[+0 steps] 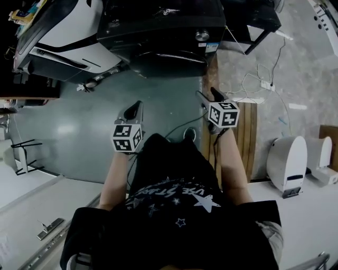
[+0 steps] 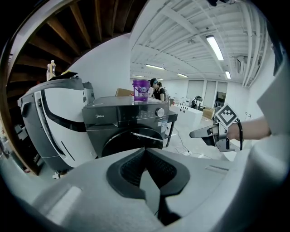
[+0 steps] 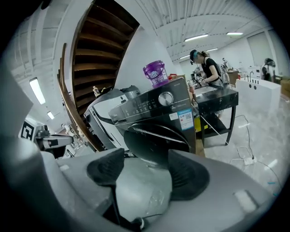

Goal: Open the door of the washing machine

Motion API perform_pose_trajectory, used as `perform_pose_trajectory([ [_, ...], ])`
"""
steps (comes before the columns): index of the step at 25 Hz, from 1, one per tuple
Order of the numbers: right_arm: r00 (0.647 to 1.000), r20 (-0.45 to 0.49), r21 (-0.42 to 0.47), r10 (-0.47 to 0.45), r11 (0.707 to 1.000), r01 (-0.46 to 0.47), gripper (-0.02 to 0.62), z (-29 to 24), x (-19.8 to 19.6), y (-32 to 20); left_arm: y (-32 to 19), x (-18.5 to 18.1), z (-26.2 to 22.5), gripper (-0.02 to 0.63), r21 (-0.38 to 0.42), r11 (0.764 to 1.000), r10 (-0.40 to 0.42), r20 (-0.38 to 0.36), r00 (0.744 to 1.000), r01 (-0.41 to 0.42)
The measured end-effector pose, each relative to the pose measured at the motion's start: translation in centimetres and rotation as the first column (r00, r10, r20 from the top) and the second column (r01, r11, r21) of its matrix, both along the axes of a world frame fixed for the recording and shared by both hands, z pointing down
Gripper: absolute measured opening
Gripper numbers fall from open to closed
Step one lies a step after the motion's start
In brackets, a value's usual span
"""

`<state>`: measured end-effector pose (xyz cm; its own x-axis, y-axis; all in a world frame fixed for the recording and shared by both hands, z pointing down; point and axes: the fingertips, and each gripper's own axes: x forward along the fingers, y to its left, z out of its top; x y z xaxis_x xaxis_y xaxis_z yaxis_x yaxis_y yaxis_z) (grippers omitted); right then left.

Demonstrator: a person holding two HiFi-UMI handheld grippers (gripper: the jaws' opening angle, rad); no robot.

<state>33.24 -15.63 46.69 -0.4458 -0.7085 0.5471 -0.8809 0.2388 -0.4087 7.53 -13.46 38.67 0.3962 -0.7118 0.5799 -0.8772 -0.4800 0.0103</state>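
Note:
A dark front-loading washing machine stands ahead of me, its round door shut. The door carries a silver strip across its top. A purple container sits on top of the machine. My left gripper hangs in the air short of the door, its pads together and nothing between them. My right gripper hovers to the right at about the same distance, and its pads stand apart and empty. Neither gripper touches the machine.
A large white and grey appliance stands left of the washer. A black table is at its right, with cables and a power strip on the floor. Wooden planks and white devices lie at my right. A person works in the background.

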Motion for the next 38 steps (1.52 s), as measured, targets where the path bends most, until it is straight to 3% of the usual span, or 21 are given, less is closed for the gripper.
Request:
perform_pose_trajectory([
  [7,0.999,-0.049,-0.043,-0.02,0.999,0.018,0.299,2.8,0.1,-4.4,-4.1,0.5,2.0,0.012,-0.006,0.999,0.049,0.039,0.998,-0.048],
  [17,0.965,-0.232,-0.139,-0.12,0.986,0.089,0.299,9.4,0.1,-12.3,-11.4,1.4,11.0,0.012,-0.154,0.98,0.126,-0.022,0.992,-0.128],
  [23,0.908,-0.38,-0.117,-0.176,0.983,0.142,0.3,12.0,0.7,-16.1,-13.3,2.4,14.3,0.012,-0.19,0.962,0.192,-0.035,0.981,-0.195],
  [27,0.805,-0.519,-0.131,-0.287,0.958,0.257,0.299,13.8,0.6,-18.2,-15.0,2.5,15.8,0.012,-0.182,0.963,0.193,-0.042,0.98,-0.198],
  [30,0.719,-0.587,-0.153,-0.374,0.922,0.355,0.299,15.2,0.2,-19.2,-16.2,2.4,16.8,0.012,-0.176,0.961,0.209,-0.036,0.977,-0.212],
  [32,0.647,-0.622,-0.176,-0.44,0.884,0.433,0.299,16.2,-0.3,-19.6,-16.6,2.3,17.5,0.012,-0.176,0.961,0.213,-0.032,0.977,-0.215],
  [38,0.383,-0.699,-0.322,-0.604,0.744,0.586,0.291,18.5,-0.7,-19.3,-16.3,1.8,20.3,0.012,-0.216,0.955,0.202,-0.037,0.979,-0.205],
])
